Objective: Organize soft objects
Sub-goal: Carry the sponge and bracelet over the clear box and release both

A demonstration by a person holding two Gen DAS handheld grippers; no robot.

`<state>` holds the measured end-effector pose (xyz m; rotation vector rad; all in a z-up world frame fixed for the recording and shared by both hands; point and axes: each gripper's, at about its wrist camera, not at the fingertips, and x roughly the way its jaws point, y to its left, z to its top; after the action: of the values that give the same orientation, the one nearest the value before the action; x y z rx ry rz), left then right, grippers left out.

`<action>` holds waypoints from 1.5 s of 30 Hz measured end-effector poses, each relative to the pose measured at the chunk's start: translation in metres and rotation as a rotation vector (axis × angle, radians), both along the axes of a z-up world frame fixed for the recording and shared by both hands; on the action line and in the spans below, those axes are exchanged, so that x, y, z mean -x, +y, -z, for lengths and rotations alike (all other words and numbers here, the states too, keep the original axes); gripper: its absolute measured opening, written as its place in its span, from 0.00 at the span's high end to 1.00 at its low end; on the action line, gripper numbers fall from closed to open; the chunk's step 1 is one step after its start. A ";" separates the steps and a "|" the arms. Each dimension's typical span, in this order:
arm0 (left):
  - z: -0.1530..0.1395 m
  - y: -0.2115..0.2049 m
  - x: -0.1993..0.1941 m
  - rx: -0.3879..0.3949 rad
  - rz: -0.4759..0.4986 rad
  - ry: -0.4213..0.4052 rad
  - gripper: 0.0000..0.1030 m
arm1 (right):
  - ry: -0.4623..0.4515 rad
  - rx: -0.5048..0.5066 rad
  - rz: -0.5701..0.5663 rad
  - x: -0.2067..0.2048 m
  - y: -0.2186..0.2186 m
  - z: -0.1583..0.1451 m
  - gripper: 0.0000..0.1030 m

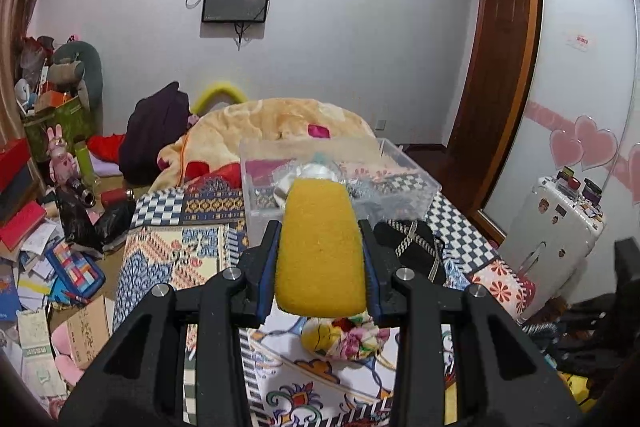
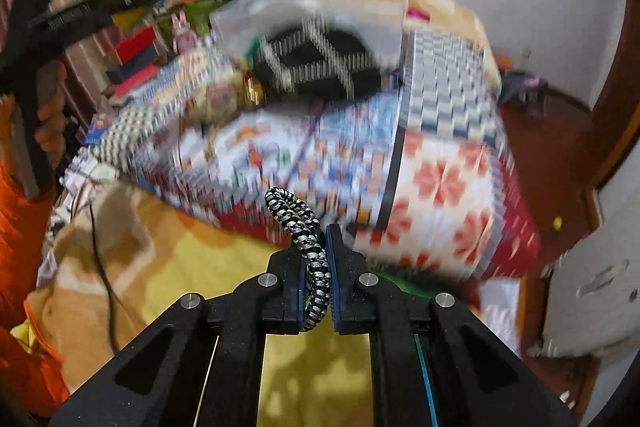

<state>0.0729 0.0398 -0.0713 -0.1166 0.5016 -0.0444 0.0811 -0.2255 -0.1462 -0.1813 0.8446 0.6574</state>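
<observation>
Left tool [image 1: 320, 251] grips a yellow sponge [image 1: 320, 247], held above the patterned bedspread [image 1: 176, 251] near the clear bin [image 1: 400, 163]. Right tool [image 2: 318, 271] is clamped narrowly on a braided cord [image 2: 308, 239] above the bed; that view is blurred.

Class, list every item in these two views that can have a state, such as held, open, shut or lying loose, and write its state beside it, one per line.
Left gripper: shut on the sponge.
Sponge: yellow, clamped between the jaws, lifted above the bedspread.
Right gripper: shut on the cord.
Cord: black and white braid, pinched, its loop sticking out.
Plastic box: open, no lid, things inside.
Black bag: lying on the bed beside the box.
</observation>
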 end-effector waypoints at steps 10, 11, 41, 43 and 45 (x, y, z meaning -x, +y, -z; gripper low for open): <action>-0.020 -0.004 -0.029 -0.026 0.008 -0.061 0.65 | -0.196 -0.109 0.061 -0.061 0.024 -0.056 0.92; -0.021 -0.004 -0.034 -0.031 0.007 -0.065 0.65 | -0.201 -0.119 0.065 -0.065 0.026 -0.059 0.92; 0.046 0.017 -0.169 0.024 0.016 0.195 0.45 | -0.110 -0.045 0.109 -0.190 0.115 -0.033 0.59; 0.042 0.020 -0.162 0.042 0.002 0.172 0.38 | -0.148 -0.048 0.117 -0.181 0.110 -0.038 0.46; 0.036 0.022 -0.157 0.048 -0.002 0.157 0.38 | -0.163 -0.053 0.110 -0.177 0.106 -0.044 0.46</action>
<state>0.2303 0.0623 -0.1074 -0.1688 0.6575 -0.0453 0.2576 -0.1195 -0.1020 -0.1375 0.6748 0.5536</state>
